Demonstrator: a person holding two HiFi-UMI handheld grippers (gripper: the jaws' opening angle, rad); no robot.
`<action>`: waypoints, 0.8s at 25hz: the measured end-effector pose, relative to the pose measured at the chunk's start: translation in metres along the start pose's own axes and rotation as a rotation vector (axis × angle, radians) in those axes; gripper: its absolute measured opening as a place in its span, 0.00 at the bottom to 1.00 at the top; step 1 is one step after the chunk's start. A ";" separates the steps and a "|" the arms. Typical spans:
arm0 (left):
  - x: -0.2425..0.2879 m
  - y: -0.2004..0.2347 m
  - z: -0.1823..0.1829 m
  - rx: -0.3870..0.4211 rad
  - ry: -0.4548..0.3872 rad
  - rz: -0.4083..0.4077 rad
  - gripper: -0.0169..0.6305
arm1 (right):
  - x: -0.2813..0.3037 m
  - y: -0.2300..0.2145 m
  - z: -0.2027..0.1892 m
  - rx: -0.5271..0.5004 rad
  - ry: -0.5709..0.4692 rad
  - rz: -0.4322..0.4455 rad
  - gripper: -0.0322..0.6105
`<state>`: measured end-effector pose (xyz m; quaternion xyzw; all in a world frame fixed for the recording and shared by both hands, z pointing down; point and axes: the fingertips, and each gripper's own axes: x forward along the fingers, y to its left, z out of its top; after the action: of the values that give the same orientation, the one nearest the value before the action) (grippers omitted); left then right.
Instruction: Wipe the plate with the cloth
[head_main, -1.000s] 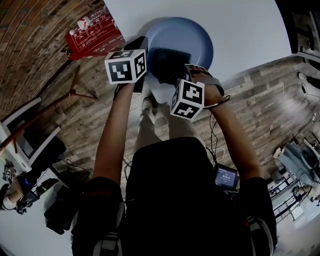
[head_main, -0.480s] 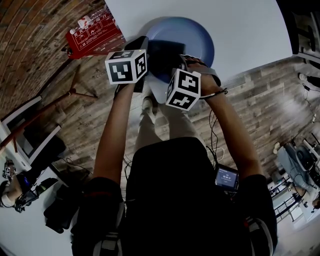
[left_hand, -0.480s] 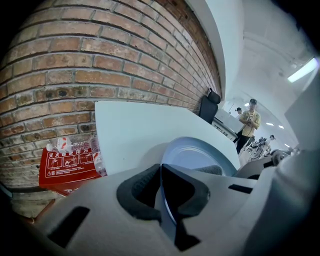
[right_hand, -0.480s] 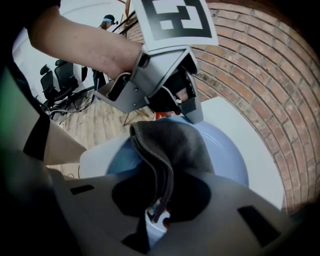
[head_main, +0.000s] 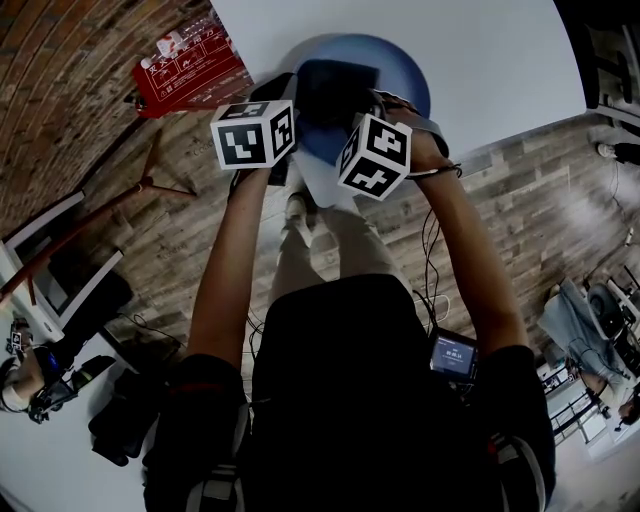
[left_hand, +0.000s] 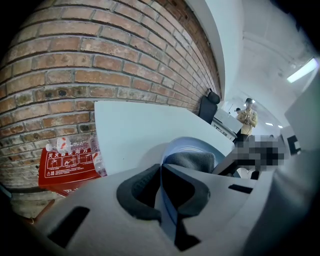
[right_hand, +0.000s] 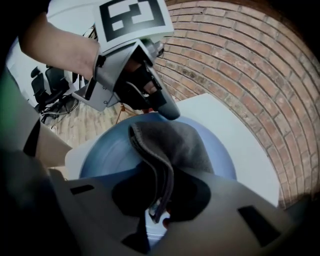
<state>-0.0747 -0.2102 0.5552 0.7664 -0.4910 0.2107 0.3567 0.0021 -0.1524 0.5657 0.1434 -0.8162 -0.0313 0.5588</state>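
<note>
Both tools grip: my left tool (left_hand: 163, 192) pinches the blue plate (left_hand: 186, 145) by its rim, my right tool (right_hand: 159, 200) the grey cloth (right_hand: 176, 143); hard wiping could slip the plate free.

The head view looks steeply down from overhead onto the near edge of the white table (head_main: 480, 60). Each gripper view sits low and close behind its own jaws. The left one faces far along the brick wall (left_hand: 100, 60), and the right one faces far-left. All three views share the blue plate (head_main: 405, 80) and the grey cloth (head_main: 335, 85).
</note>
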 end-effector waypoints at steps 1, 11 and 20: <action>0.000 0.000 0.000 0.000 0.000 0.000 0.07 | 0.000 -0.003 -0.002 0.009 0.002 -0.005 0.13; 0.000 -0.002 -0.001 -0.010 -0.007 -0.001 0.07 | -0.004 -0.029 -0.022 0.101 0.027 -0.058 0.13; -0.001 -0.003 -0.001 -0.007 -0.010 -0.001 0.07 | -0.013 -0.033 -0.045 0.133 0.064 -0.081 0.13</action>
<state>-0.0725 -0.2084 0.5540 0.7663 -0.4932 0.2050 0.3570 0.0549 -0.1751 0.5636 0.2140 -0.7917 0.0049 0.5721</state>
